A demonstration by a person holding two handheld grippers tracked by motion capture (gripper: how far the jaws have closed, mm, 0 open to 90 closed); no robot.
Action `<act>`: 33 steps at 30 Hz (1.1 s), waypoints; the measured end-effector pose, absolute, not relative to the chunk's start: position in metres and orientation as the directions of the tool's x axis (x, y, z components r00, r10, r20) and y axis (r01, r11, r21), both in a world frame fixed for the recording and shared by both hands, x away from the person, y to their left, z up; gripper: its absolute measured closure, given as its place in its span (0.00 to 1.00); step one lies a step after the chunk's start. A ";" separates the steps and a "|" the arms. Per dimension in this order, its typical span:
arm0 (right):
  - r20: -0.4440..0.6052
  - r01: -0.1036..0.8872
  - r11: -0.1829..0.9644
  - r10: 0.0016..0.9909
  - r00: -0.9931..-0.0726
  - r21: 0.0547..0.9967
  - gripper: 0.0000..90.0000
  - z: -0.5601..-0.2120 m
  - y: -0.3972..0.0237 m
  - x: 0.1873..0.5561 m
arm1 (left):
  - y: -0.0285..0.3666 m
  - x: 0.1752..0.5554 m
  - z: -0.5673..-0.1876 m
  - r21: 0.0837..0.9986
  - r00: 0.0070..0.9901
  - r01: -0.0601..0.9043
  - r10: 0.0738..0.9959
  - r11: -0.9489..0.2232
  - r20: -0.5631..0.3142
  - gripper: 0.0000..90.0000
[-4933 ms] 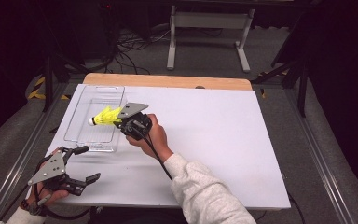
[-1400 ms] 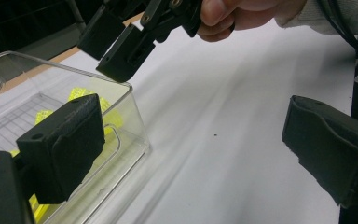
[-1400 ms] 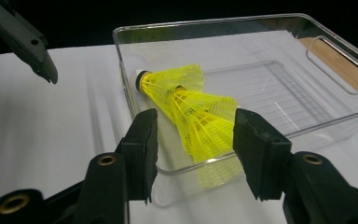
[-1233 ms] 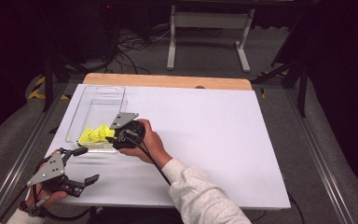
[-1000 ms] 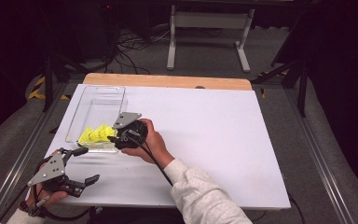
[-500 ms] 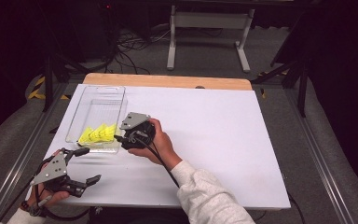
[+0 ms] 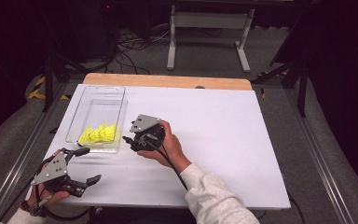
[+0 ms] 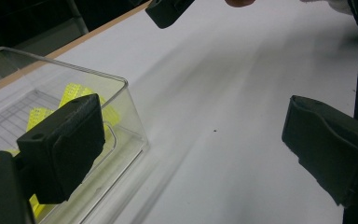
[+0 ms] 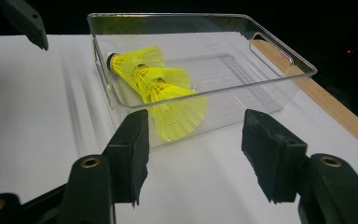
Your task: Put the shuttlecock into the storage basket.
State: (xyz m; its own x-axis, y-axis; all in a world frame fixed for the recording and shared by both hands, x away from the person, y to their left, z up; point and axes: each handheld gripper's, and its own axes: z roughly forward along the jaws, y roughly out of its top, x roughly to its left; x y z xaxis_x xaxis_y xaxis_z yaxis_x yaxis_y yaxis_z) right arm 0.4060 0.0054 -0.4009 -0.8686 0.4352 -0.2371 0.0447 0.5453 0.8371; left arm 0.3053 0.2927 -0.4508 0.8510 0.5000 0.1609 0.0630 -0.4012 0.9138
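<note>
Yellow shuttlecocks (image 7: 98,134) lie together at the near end of a clear plastic tray (image 7: 77,122) on the left of the white table. My right gripper (image 7: 129,143) sits just right of the tray, pointing at it, with a hand around it. In the right gripper view its jaws (image 9: 193,140) stand open with nothing between them; they have just been opening. The shuttlecocks (image 9: 161,91) lie beyond them behind the tray wall (image 9: 270,95). My left gripper (image 7: 87,164) rests open at the table's front left corner, empty, with the tray (image 8: 123,91) to the left of its jaws (image 8: 191,144).
The white table top (image 7: 223,135) stretches bare to the right of the hands, with a wooden strip (image 7: 168,80) along its far edge. A metal stand (image 7: 205,21) and cables lie on the dark floor beyond the table.
My right gripper has drawn back to the right, away from the tray, leaving the shuttlecocks lying in it. Earlier it held one above the tray. The left gripper has stayed put.
</note>
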 end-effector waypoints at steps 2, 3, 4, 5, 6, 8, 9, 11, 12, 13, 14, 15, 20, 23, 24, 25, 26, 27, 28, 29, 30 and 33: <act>-0.243 0.044 0.546 0.441 -0.864 0.837 0.47 -0.401 0.001 0.405 | 0.293 0.305 -0.451 0.911 0.850 0.061 0.500 -0.408 0.166 0.07; -0.239 0.047 0.543 0.444 -0.863 0.838 0.47 -0.402 -0.001 0.405 | 0.293 0.305 -0.451 0.911 0.850 0.060 0.500 -0.407 0.168 0.07; -0.242 0.045 0.543 0.446 -0.862 0.838 0.47 -0.402 -0.002 0.404 | 0.293 0.305 -0.451 0.911 0.849 0.060 0.501 -0.407 0.168 0.07; -0.244 0.045 0.545 0.447 -0.860 0.837 0.47 -0.402 -0.004 0.404 | 0.292 0.305 -0.451 0.911 0.849 0.060 0.500 -0.407 0.168 0.07; -0.244 0.045 0.545 0.447 -0.860 0.837 0.47 -0.402 -0.004 0.404 | 0.292 0.305 -0.451 0.911 0.849 0.060 0.500 -0.407 0.168 0.07; -0.252 0.040 0.545 0.450 -0.857 0.838 0.46 -0.403 -0.007 0.403 | 0.292 0.305 -0.451 0.911 0.849 0.060 0.501 -0.408 0.168 0.07; -0.252 0.041 0.545 0.452 -0.856 0.838 0.46 -0.403 -0.009 0.403 | 0.292 0.305 -0.451 0.911 0.849 0.060 0.501 -0.407 0.168 0.07; -0.261 0.036 0.549 0.453 -0.852 0.835 0.46 -0.403 -0.011 0.401 | 0.292 0.305 -0.451 0.911 0.849 0.060 0.500 -0.409 0.169 0.07; -0.264 0.034 0.546 0.456 -0.850 0.837 0.46 -0.403 -0.014 0.400 | 0.292 0.305 -0.451 0.910 0.849 0.060 0.500 -0.409 0.169 0.07; -0.265 0.032 0.545 0.457 -0.849 0.838 0.45 -0.403 -0.015 0.400 | 0.292 0.305 -0.451 0.910 0.850 0.060 0.499 -0.411 0.169 0.07; -0.266 0.033 0.546 0.458 -0.848 0.837 0.45 -0.403 -0.016 0.399 | 0.292 0.305 -0.451 0.910 0.850 0.061 0.500 -0.411 0.169 0.07; -0.271 0.030 0.550 0.457 -0.847 0.835 0.45 -0.403 -0.017 0.398 | 0.292 0.305 -0.451 0.910 0.849 0.061 0.500 -0.410 0.169 0.07; -0.274 0.029 0.545 0.466 -0.841 0.838 0.44 -0.403 -0.025 0.395 | 0.292 0.305 -0.451 0.910 0.848 0.059 0.501 -0.410 0.170 0.07; -0.280 0.026 0.546 0.469 -0.838 0.838 0.44 -0.402 -0.029 0.394 | 0.292 0.305 -0.451 0.910 0.849 0.060 0.501 -0.410 0.170 0.07; -0.279 0.027 0.543 0.473 -0.835 0.839 0.43 -0.402 -0.031 0.393 | 0.292 0.305 -0.451 0.910 0.849 0.060 0.501 -0.409 0.169 0.07; -0.280 0.028 0.544 0.474 -0.835 0.839 0.43 -0.402 -0.033 0.393 | 0.292 0.305 -0.451 0.910 0.849 0.060 0.501 -0.410 0.169 0.07; -0.284 0.026 0.546 0.476 -0.832 0.837 0.43 -0.402 -0.034 0.393 | 0.292 0.305 -0.451 0.910 0.849 0.060 0.501 -0.410 0.169 0.07; -0.287 0.026 0.547 0.478 -0.830 0.837 0.43 -0.402 -0.036 0.392 | 0.292 0.305 -0.451 0.910 0.849 0.060 0.501 -0.410 0.169 0.07; -0.287 0.026 0.547 0.478 -0.830 0.837 0.43 -0.402 -0.036 0.392 | 0.292 0.305 -0.451 0.910 0.849 0.060 0.501 -0.410 0.169 0.07; -0.285 0.027 0.544 0.480 -0.829 0.838 0.42 -0.401 -0.038 0.392 | 0.292 0.305 -0.451 0.910 0.849 0.060 0.500 -0.411 0.170 0.07; -0.290 0.026 0.545 0.485 -0.825 0.838 0.42 -0.401 -0.041 0.391 | 0.292 0.305 -0.451 0.909 0.850 0.059 0.498 -0.414 0.171 0.07; -0.290 0.029 0.541 0.494 -0.820 0.840 0.41 -0.400 -0.046 0.391 | 0.292 0.305 -0.451 0.907 0.851 0.059 0.496 -0.416 0.172 0.07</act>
State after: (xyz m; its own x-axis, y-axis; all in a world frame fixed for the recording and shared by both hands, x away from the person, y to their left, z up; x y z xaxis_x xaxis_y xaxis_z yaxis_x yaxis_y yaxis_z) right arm 0.3906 -0.0465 -0.3997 -0.8195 0.4941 -0.2903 0.0287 0.5415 0.8402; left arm 0.3049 0.2916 -0.4507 0.8509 0.4963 0.1725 0.0590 -0.4164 0.9073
